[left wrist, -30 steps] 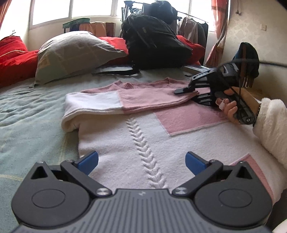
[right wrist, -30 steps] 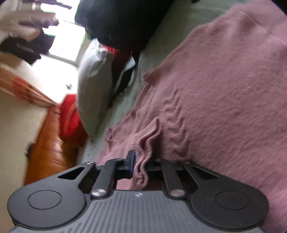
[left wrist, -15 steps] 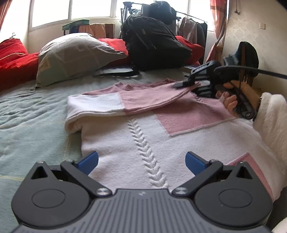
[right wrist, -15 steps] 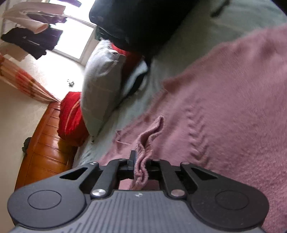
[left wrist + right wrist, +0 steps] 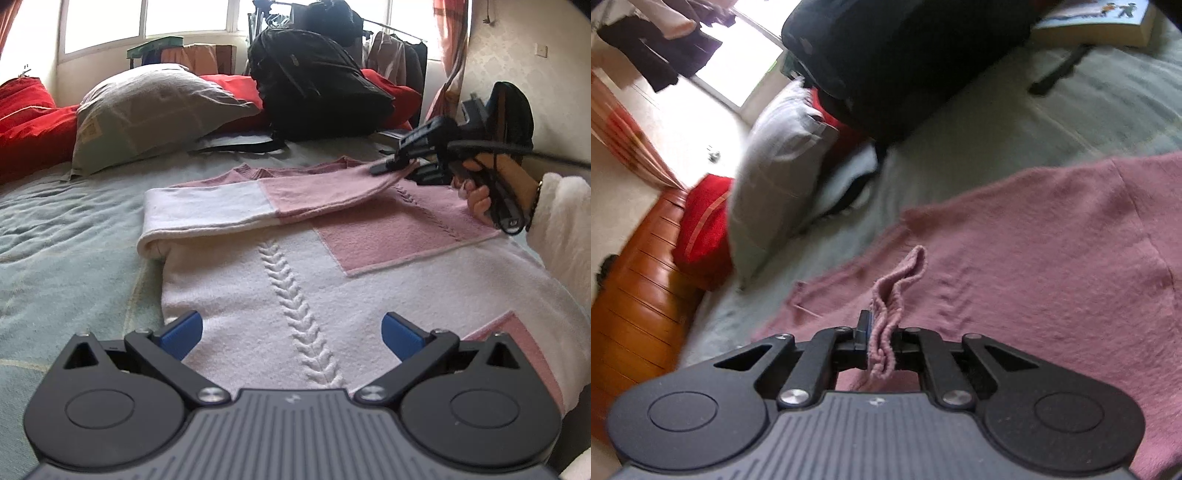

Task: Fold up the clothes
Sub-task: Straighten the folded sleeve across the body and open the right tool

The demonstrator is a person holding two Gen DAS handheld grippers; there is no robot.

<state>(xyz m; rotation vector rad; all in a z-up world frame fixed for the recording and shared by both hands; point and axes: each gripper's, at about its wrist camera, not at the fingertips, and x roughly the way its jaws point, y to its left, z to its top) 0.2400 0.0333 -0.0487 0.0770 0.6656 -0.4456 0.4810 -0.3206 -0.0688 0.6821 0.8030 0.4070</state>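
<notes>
Sweater [image 5: 295, 280] cuff [image 5: 886, 332] pinched in right gripper [image 5: 881, 345] above bed [image 5: 55, 236].

This is a bedroom in a home: a bed [image 5: 55, 236] with a grey pillow [image 5: 155, 107], red cushions [image 5: 26, 122], a black backpack [image 5: 314, 81], and clothes on a rack [image 5: 391, 55] by the window [image 5: 184, 16].

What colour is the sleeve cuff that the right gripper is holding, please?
Pink, a dusty rose knit; the cuff shows best in the right wrist view, pinched in the right gripper.
</notes>
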